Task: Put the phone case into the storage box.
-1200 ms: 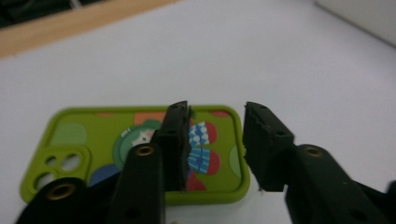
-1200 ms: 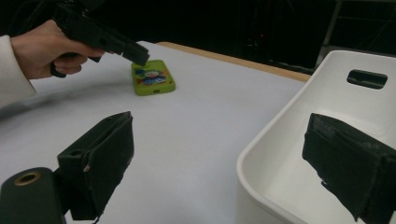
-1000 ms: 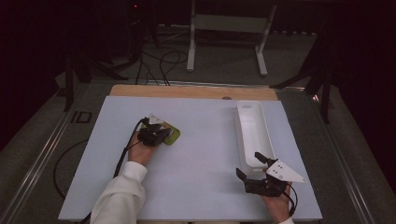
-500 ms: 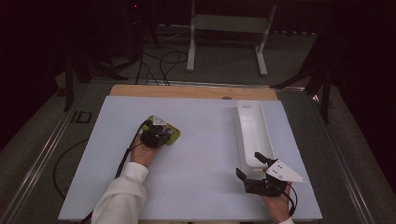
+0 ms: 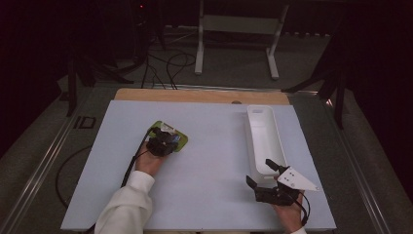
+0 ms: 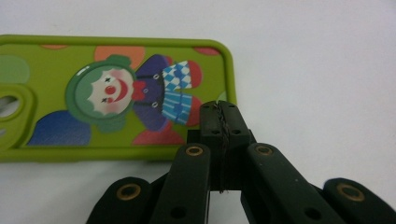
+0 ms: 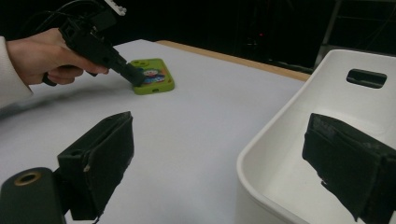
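A green phone case [image 6: 116, 93] printed with a clown lies flat on the white table [image 5: 214, 161], left of centre. My left gripper [image 6: 219, 109] is shut, its jaws pressed together with nothing seen between them. Their tips rest over the case's near right corner. The high view has that gripper [image 5: 165, 141] on top of the case [image 5: 179, 142], and the right gripper view has it [image 7: 135, 79] angled down onto the case [image 7: 156, 77]. My right gripper [image 5: 260, 172] stands open near the table's front right, nothing between its jaws [image 7: 229, 158].
A long white bin [image 5: 263, 136] stands at the right of the table, its near end [image 7: 289, 116] just beyond my right gripper. A wooden strip [image 5: 195, 95] runs along the table's far edge. A white frame stand [image 5: 238, 29] and cables lie on the floor behind.
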The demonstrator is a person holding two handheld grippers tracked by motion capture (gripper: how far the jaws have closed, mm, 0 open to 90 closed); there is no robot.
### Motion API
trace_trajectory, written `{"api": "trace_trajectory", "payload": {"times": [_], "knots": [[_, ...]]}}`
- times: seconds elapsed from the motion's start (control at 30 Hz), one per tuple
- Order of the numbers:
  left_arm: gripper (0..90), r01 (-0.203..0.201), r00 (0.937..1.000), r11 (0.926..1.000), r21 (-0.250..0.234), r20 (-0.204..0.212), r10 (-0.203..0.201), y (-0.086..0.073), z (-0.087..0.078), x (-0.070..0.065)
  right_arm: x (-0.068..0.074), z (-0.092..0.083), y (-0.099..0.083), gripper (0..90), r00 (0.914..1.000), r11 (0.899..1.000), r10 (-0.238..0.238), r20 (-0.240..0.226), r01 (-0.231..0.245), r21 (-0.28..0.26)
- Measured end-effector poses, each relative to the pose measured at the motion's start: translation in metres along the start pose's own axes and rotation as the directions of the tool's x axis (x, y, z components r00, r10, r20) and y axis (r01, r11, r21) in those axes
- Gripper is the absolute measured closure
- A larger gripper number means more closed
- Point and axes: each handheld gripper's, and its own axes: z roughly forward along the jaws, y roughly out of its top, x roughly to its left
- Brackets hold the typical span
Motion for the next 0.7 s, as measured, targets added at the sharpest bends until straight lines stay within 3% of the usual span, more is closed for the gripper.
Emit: {"api": "trace_trajectory", "payload": {"times": [0.3,0.7], "knots": [[90.0,-0.021,0.9997,0.9996,0.018,-0.012,0.021,0.0003,-0.0023,-0.0010,-0.0003,-0.0002,-0.0001,9.0,1.0000,1.000,0.000,0.003,0.000,0.001],[90.0,-0.025,0.9980,0.9994,0.025,-0.057,0.026,0.0008,-0.0036,0.0020,-0.0007,-0.0002,-0.0003,9.0,1.0000,1.000,0.002,0.003,-0.002,0.004]]}}
